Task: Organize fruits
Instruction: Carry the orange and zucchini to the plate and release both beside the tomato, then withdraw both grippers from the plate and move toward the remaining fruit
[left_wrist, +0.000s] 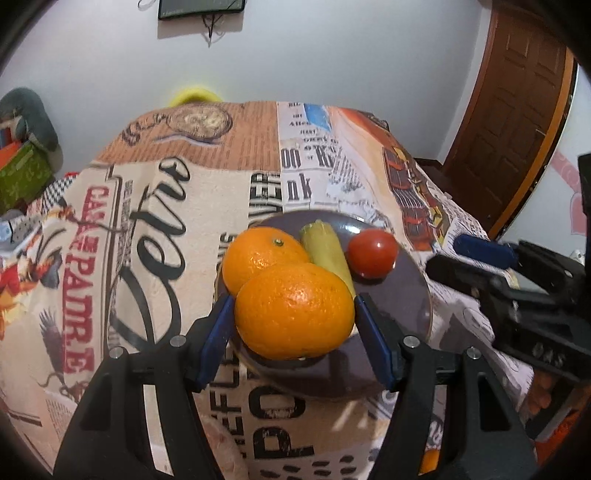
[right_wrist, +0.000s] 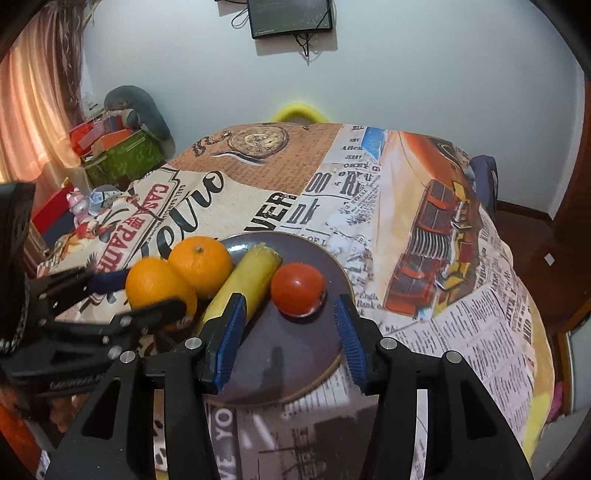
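Nearest, the left gripper (left_wrist: 294, 314) has its blue pads either side of the near orange (left_wrist: 293, 311), pinching it across its widest part, or so it looks; the pads meet the peel on both flanks; I cannot tell whether the fruit rests on the plate (left_wrist: 406, 295) or hangs just above its near-left rim; the right gripper (right_wrist: 290, 325) hovers over the plate's bare near half, jaws spread and holding nothing, its left pad just beside the banana (right_wrist: 243, 286)

The orange should be firm and fairly heavy for its size, with a dimpled peel that gives decent friction; being round, it could roll out of a grip off its middle, so the hold across the widest part seems right, with moderate pressure so the skin isn't bruised

Just behind it, touching, sits the second orange (left_wrist: 258, 262), stem end up; then the banana, lying lengthwise toward the far rim, soft and best taken mid-length; the tomato (right_wrist: 298, 289) lies apart on the right of the plate, smooth, glossy and thin-skinned, so likely slippery and easily crushed; a gentle hold round its belly would suit

Beyond, the printed tablecloth (right_wrist: 369, 206) runs to the far edge; a screen (right_wrist: 290, 16) hangs on the wall
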